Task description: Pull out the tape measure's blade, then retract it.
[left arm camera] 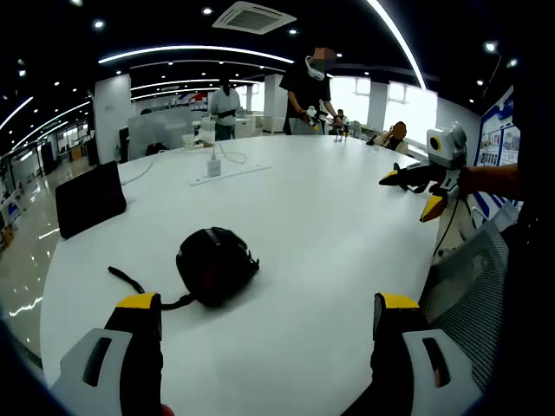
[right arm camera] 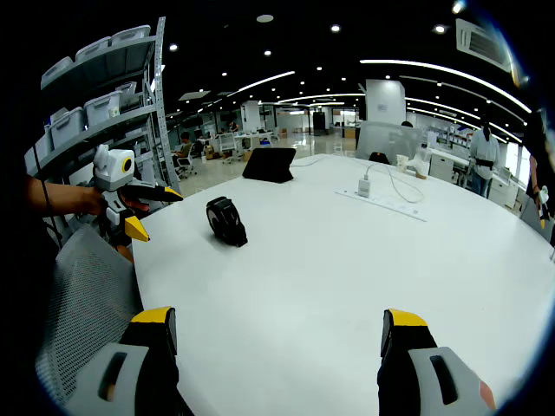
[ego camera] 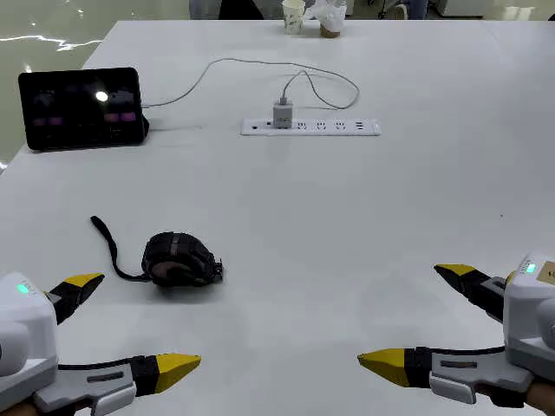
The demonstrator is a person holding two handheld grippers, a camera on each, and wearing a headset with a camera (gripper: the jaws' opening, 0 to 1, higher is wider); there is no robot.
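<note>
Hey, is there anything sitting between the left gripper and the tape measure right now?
Mostly bare table: in the left gripper view, only the black strap of the tape measure trails into the gap in front of the left gripper.

- A black tape measure (ego camera: 180,260) lies on the white table (ego camera: 347,225), its wrist strap (ego camera: 109,248) trailing to the left.
- The left gripper (ego camera: 134,322) is at the lower left, near the tape measure but apart from it, yellow-tipped jaws spread wide.
- The right gripper (ego camera: 409,314) is at the lower right, well apart from the tape measure, jaws also spread.
- Farther back are a dark tablet (ego camera: 82,108), a white power strip (ego camera: 310,127) with a charger (ego camera: 283,113) plugged in, and a paper cup (ego camera: 294,15).
</note>
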